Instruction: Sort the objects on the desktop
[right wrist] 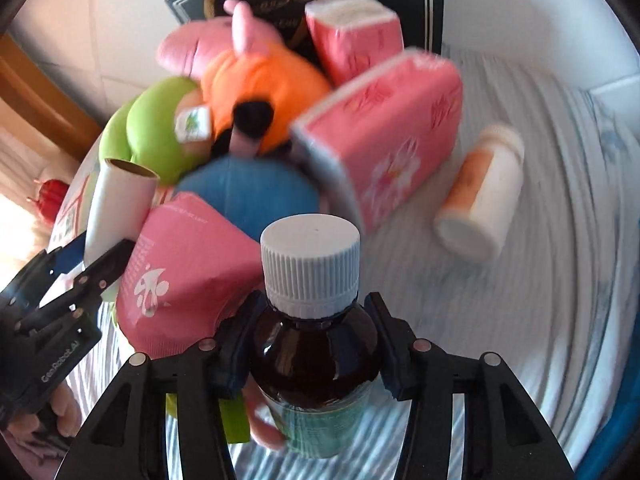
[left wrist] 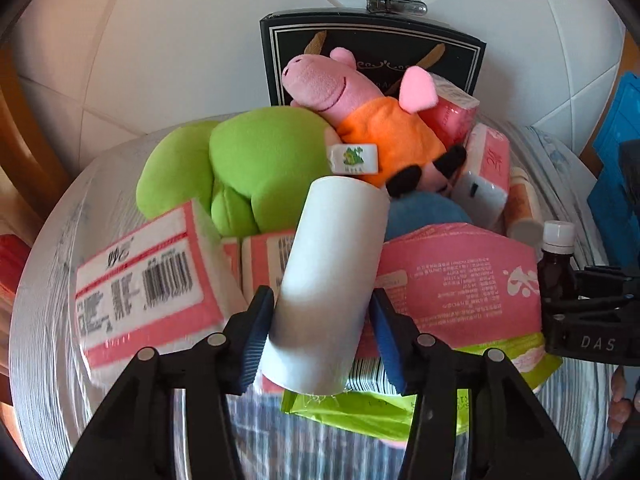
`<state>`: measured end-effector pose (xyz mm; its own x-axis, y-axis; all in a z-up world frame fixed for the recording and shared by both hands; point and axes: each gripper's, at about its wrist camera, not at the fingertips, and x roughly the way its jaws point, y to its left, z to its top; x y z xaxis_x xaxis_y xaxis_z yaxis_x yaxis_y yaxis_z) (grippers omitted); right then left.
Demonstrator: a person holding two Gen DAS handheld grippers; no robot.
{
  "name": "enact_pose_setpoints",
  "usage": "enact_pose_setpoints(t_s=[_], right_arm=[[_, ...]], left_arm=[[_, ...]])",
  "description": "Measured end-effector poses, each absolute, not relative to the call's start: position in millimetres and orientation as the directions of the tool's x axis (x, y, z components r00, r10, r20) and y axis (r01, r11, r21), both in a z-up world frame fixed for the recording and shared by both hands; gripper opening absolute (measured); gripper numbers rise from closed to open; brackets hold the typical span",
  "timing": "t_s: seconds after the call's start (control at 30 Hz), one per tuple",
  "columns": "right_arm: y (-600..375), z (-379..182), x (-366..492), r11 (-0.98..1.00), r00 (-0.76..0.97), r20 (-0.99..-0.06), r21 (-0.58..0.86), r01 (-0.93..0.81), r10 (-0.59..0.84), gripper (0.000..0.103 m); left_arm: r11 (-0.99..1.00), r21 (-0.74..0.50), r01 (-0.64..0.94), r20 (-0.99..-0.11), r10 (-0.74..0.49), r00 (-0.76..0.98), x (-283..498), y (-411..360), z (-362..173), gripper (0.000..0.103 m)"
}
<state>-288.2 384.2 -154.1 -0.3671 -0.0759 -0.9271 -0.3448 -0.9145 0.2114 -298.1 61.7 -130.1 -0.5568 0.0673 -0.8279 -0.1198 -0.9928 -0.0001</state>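
Note:
My left gripper is shut on a white paper roll with a cardboard core and holds it above the pile; the roll also shows in the right wrist view. My right gripper is shut on a brown glass bottle with a white ribbed cap, held upright. The bottle shows at the right of the left wrist view. Below lies a pile: pink tissue packs, a pink pig plush in orange, a green plush, a blue plush.
A white bottle with an orange label lies on the striped cloth at the right. A dark gift bag stands behind the pile against a white wall. A green packet lies under the left gripper. A blue crate is at far right.

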Motion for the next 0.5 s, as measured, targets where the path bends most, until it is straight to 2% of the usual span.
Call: enact_pose_setpoints(t_s=[0.3,0.37,0.43,0.5], right_arm=[[346,-171,-228,-0.913,-0.302,-0.946,0.226,-0.341,-0.121,0.051],[348,-173,-218,-0.904,-0.309,-0.945,0.224,-0.364,-0.109,0.056],[360,-168,-210,-0.885,-0.336,-0.937,0.234,-0.403,-0.094,0.071],[374,-158,-206,-0.873,-0.365,-0.929,0.225,-0.434,-0.058,0.079]], left_arm=[[-0.996,-0.047,-0.072,-0.892,0.074,-0.446,-222,28,-152,0.047],[-0.998,-0.037,-0.060,-0.896,0.060,-0.439,-215,22,-154,0.047],[-0.999,-0.032,-0.035,-0.899,0.044,-0.435,-215,14,-152,0.046],[-1.000,-0.014,-0.009,-0.879,0.017,-0.476,-214,5,-136,0.047]])
